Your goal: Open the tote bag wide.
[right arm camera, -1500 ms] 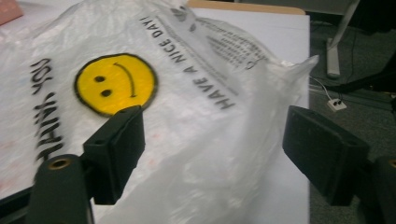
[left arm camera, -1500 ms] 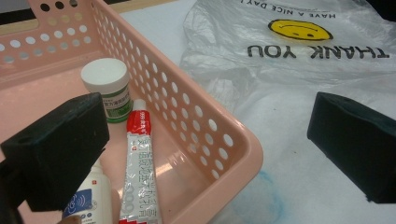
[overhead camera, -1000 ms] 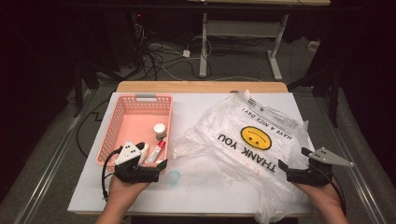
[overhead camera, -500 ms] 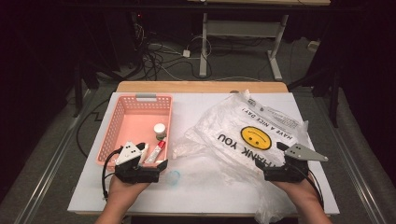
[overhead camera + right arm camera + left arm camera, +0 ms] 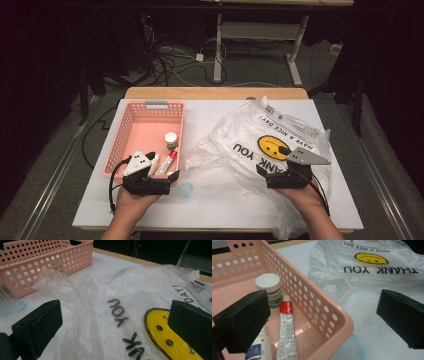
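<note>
The thin translucent plastic shopping bag w/ yellow smiley and "THANK YOU" print (image 5: 270, 145) is lying crumpled flat on the white table (image 5: 220, 112), spreading from the middle to the right edge, its long axis running roughly near-left to far-right. The right gripper (image 5: 280, 176) is hovering over the bag's near part, jaws wide apart w/ nothing between them, pointing left-forward across the film; it's plainly the nearer hand, so a bag grab prob. falls to it. The left gripper (image 5: 167, 181) is sitting at the near corner of the pink perforated plastic basket (image 5: 131, 131), jaws also apart and empty, straddling the rim. Inside the basket, near that gripper: a white-capped small jar (image 5: 270, 288), a red-capped silver tube (image 5: 286, 333) lying lengthwise, and a white bottle (image 5: 260, 348). Both forearms are coming in low from the near edge.
</note>
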